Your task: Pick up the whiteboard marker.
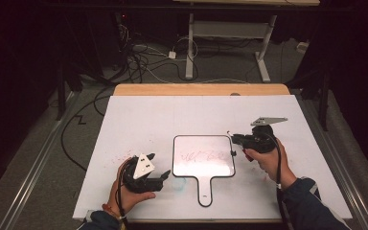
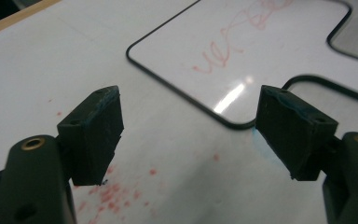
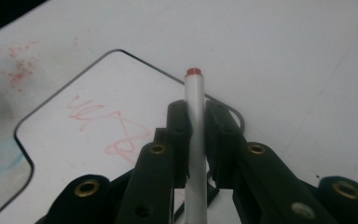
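A small handled whiteboard (image 1: 203, 155) with red scribbles lies flat in the middle of the table; its corner (image 2: 242, 56) and its edge (image 3: 74, 116) also show in the two gripper views. My right gripper (image 1: 235, 139) hovers just off the board's right edge, shut on a white marker (image 3: 195, 121) with a red end that pokes out beyond the jaws. My left gripper (image 1: 164, 176) rests low at the board's lower left corner, open, with nothing between its pads (image 2: 95, 133).
The white table sheet (image 1: 139, 115) carries red specks (image 2: 107, 193) left of the board and a blue smear (image 3: 0, 161). A wooden table edge (image 1: 201, 89) runs along the far side. Cables and a desk frame (image 1: 230, 43) lie on the floor beyond.
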A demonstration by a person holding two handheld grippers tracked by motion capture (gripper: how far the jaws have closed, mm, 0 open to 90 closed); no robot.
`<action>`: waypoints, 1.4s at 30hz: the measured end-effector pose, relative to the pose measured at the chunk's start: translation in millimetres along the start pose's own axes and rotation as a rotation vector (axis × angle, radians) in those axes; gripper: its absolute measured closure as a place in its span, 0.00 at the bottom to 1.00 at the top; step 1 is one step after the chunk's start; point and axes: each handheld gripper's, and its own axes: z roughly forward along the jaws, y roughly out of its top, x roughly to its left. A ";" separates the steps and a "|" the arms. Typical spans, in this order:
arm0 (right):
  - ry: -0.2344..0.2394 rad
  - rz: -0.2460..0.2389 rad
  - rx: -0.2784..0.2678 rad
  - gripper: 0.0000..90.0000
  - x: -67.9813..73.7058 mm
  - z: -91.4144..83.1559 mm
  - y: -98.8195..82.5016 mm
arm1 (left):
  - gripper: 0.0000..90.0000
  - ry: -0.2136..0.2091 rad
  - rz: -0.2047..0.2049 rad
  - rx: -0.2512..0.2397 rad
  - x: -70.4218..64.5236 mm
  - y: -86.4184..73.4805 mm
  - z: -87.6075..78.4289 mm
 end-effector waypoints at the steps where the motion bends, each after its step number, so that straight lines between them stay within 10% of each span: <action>1: 0.002 -0.004 -0.014 0.90 1.2 -1.8 0.6 | 0.25 -0.017 -0.011 -0.005 -0.4 3.9 2.2; 14: 0.084 -0.060 -0.191 0.90 44.8 -11.9 5.9 | 0.31 -0.254 -0.077 -0.134 -32.0 63.7 38.9; 26: 0.152 -0.066 -0.251 0.90 74.7 -7.5 -3.0 | 0.42 -0.374 -0.145 -0.160 -54.9 92.5 80.5; 42: 0.114 -0.100 -0.299 0.90 80.1 -18.2 -6.6 | 0.85 -0.323 -0.094 -0.162 -56.0 97.8 85.9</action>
